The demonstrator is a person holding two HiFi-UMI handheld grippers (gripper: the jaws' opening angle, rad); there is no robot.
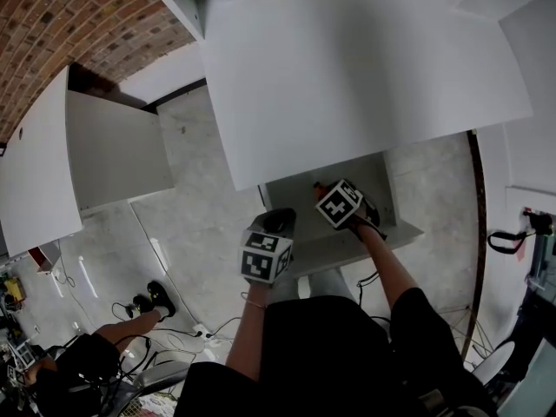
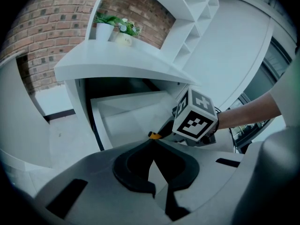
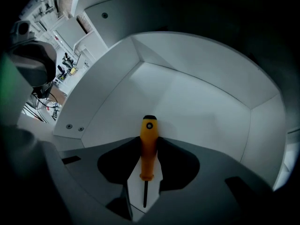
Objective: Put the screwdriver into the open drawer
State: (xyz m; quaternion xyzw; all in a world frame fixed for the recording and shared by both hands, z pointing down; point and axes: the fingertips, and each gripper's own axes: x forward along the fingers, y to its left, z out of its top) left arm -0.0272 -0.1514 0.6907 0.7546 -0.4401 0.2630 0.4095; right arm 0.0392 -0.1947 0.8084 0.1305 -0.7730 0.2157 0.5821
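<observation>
An orange-handled screwdriver with a dark shaft is gripped between the jaws of my right gripper. Its handle end points down into the open white drawer. In the head view the right gripper hangs over the drawer, under the desk's front edge. A bit of orange handle shows beside the marker cube in the left gripper view. My left gripper is at the drawer's front, its jaw tips touching with nothing between them. In the head view the left gripper is just left of the right one.
A white desk top overhangs the drawer's back part. A white cabinet with an open door stands at left by a brick wall. Potted plants sit on the desk. Another person and cables are on the floor at lower left.
</observation>
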